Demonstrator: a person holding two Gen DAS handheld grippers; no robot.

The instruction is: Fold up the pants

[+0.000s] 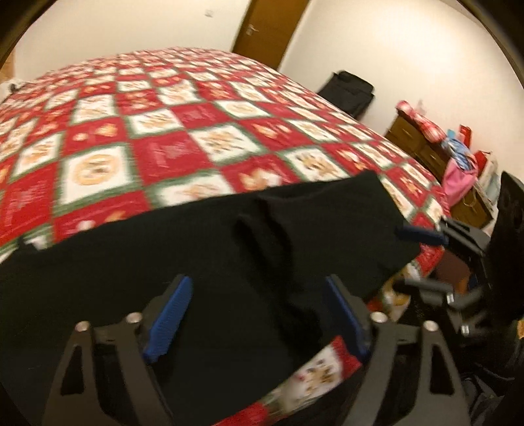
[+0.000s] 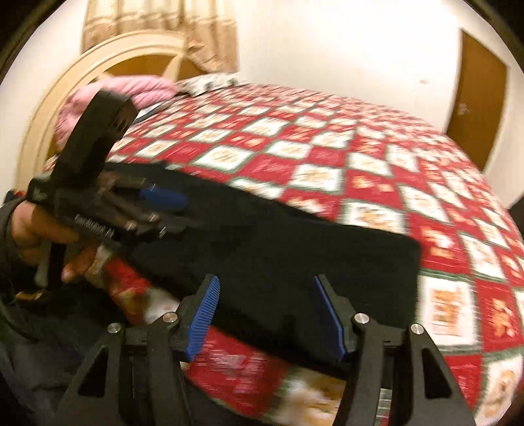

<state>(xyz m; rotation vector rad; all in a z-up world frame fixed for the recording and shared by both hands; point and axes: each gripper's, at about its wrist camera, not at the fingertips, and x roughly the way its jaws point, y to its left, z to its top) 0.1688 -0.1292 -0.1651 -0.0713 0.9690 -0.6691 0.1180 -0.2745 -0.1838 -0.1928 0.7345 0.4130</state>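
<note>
The black pants (image 1: 203, 249) lie folded into a long band along the near edge of the bed (image 1: 157, 124), on its red, white and green checked quilt. In the left wrist view the left gripper (image 1: 253, 314) hangs over the band with its jaws apart; black cloth fills the space between the blue pads (image 1: 168, 321), which do not press on it. At the right edge of this view the right gripper (image 1: 422, 236) shows only as a blue tip beside the band's end.

The right wrist view shows the right gripper (image 2: 267, 314) with jaws likewise spread, the band's near edge between them and not pinched. It also shows what the other camera cannot: the person's hand (image 2: 42, 236) around the left gripper (image 2: 163, 200), which reaches over the far end of the pants.

Pink bedding (image 2: 131, 90) lies at the headboard (image 2: 59, 98). A brown door (image 1: 265, 26) stands beyond the bed, and a wooden dresser (image 1: 422, 144) piled with bags stands past the bed's right side. Both views are motion-blurred.
</note>
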